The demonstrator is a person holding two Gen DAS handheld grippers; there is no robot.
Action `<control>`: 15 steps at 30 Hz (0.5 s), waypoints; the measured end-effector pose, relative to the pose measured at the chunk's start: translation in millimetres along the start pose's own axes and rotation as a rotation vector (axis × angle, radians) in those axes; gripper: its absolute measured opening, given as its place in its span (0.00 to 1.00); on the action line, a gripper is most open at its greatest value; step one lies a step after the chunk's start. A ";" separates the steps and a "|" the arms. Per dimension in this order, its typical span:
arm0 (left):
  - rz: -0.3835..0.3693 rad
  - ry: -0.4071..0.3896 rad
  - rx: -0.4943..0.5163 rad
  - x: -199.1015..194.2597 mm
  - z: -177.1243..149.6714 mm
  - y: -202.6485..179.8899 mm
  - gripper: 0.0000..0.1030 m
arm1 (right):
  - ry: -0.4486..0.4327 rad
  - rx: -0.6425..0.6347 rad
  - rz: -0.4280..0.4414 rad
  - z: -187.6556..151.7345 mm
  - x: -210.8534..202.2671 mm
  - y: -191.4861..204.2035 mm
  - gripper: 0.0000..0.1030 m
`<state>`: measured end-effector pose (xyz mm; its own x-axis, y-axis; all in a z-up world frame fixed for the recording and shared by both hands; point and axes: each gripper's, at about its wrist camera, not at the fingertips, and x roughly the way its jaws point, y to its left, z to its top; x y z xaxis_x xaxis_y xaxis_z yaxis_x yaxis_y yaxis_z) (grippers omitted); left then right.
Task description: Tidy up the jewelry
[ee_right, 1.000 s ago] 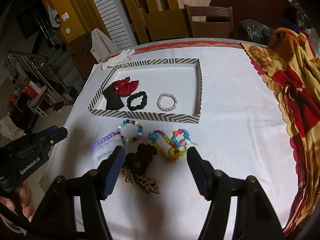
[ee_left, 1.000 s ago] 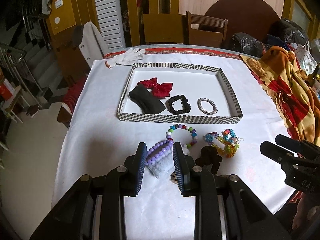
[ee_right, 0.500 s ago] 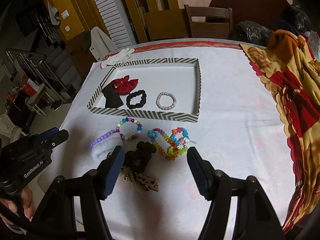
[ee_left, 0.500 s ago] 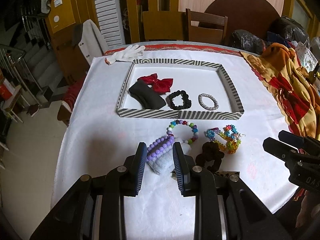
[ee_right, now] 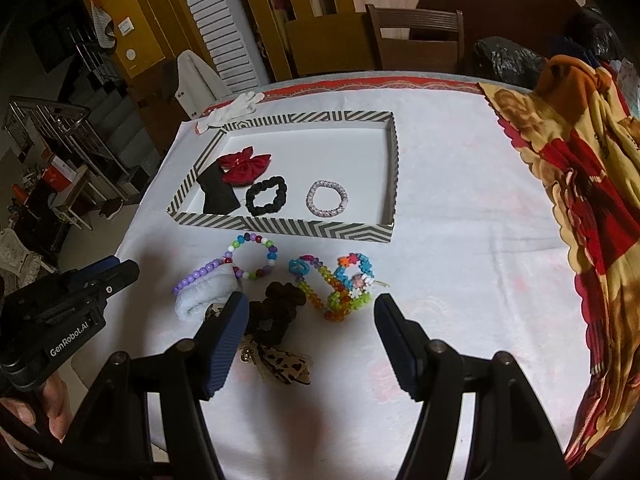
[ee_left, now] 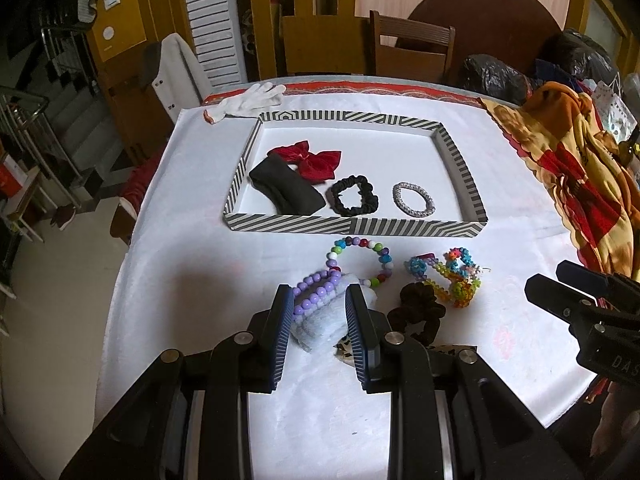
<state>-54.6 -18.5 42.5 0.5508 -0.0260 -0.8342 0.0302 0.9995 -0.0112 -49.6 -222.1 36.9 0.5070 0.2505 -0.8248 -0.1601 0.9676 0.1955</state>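
Observation:
A striped tray [ee_left: 352,226] [ee_right: 280,227] holds a red bow [ee_left: 310,160], a black band [ee_left: 286,192], a black scrunchie [ee_left: 354,195] and a silver bracelet [ee_left: 413,199]. In front of it lie a purple bead bracelet [ee_left: 316,293] on a white fluffy band [ee_left: 320,322], a multicolour bead bracelet [ee_left: 360,260], a bright beaded piece [ee_left: 450,276], a brown scrunchie [ee_left: 418,308] and a leopard clip [ee_right: 280,362]. My left gripper [ee_left: 319,334] is partly open, its fingers either side of the white band. My right gripper [ee_right: 310,344] is open and empty above the brown scrunchie [ee_right: 280,304].
A white glove [ee_left: 248,100] lies behind the tray. An orange and red blanket [ee_left: 572,164] covers the table's right side. Wooden chairs [ee_left: 412,46] stand behind the round table. The table edge drops off at the left.
Both grippers have drawn back slightly toward me, so the tray and jewellery sit a little farther off. Nothing was taken hold of.

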 end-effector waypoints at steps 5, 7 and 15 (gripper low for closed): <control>-0.001 0.007 0.001 3.3 0.4 -0.7 0.08 | 0.006 0.010 0.001 0.2 2.6 -2.9 0.67; 0.000 0.009 0.002 5.1 0.7 -0.6 0.08 | 0.009 0.012 0.001 0.4 4.1 -3.6 0.67; -0.004 0.021 0.002 10.0 1.7 -1.5 0.08 | 0.018 0.013 -0.004 2.4 8.6 -4.8 0.67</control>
<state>-47.7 -20.3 35.1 0.5328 -0.0291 -0.8457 0.0342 0.9993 -0.0128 -42.4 -224.5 30.1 0.4920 0.2459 -0.8351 -0.1469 0.9690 0.1988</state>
